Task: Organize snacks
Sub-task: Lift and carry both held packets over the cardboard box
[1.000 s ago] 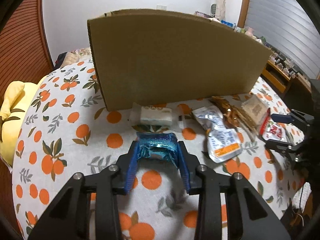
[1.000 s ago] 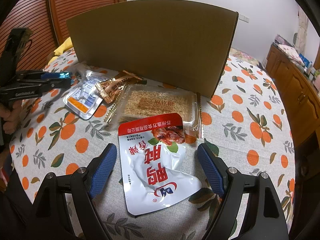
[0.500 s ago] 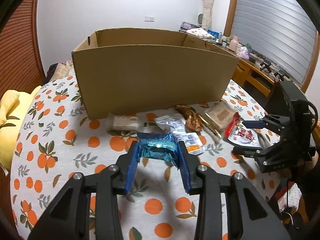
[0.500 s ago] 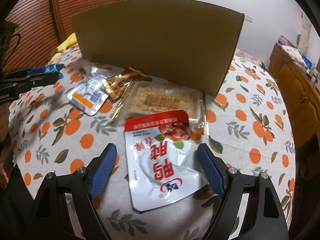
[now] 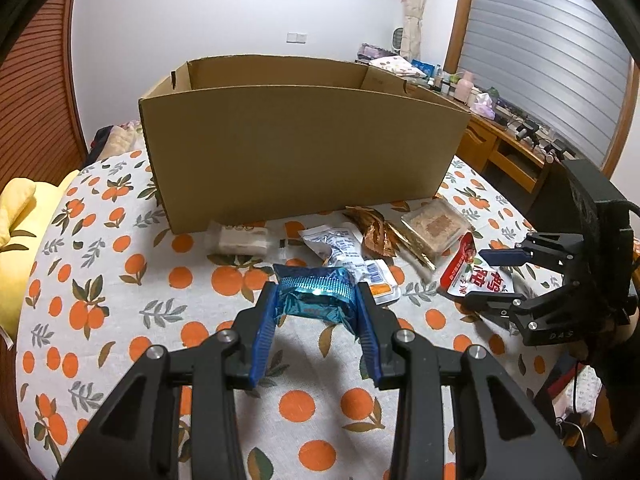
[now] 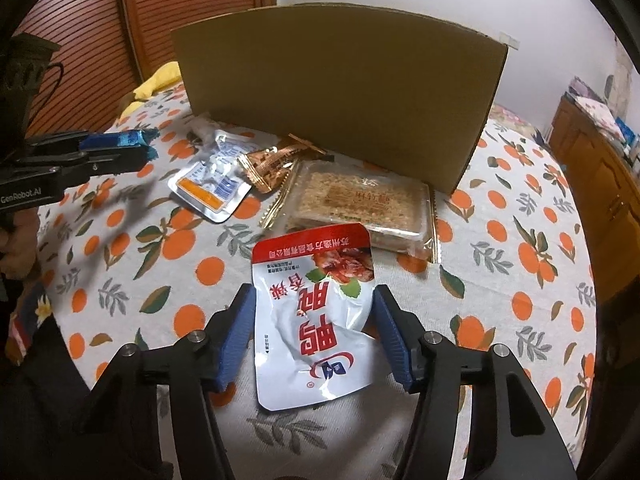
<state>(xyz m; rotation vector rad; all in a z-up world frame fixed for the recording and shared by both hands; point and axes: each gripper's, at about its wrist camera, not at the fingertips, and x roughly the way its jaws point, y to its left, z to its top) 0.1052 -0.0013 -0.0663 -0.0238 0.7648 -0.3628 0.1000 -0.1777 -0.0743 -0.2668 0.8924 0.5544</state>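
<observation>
Left wrist view: left gripper [image 5: 317, 312], jaws narrowed and clamped on a blue foil snack packet [image 5: 316, 296], carried above the surface [image 5: 120, 280], which wears a white cloth printed with oranges. Beyond it, a silver pouch with orange label [image 5: 352, 252], a white wrapped bar [image 5: 240, 238], a crumpled copper-foil wrapper [image 5: 374, 228] and a clear tray of crumbly brown cake [image 5: 434, 224], all lying loose near the front wall of an open cardboard box [image 5: 304, 148]; the white bar lies just beside that wall. Yellow cushion [image 5: 16, 216] at far left edge; wooden cabinet [image 5: 504, 156] with clutter at right rear. Right wrist view: right gripper [image 6: 314, 330], jaws part-open and just now closing in, with a red-and-white snack pouch [image 6: 316, 312] between the blue pads; the pouch is crinkled and its edges meet the pads, though a firm grip cannot be told. The pouch's top corner overlaps the near edge of the cake tray [image 6: 360, 204]. Silver pouch [image 6: 212, 188] and copper wrapper [image 6: 272, 164] left of the tray; box wall [image 6: 340, 92] behind. The left gripper [image 6: 132, 148] shows at the left edge with the blue packet [image 6: 136, 136] in its tips.
</observation>
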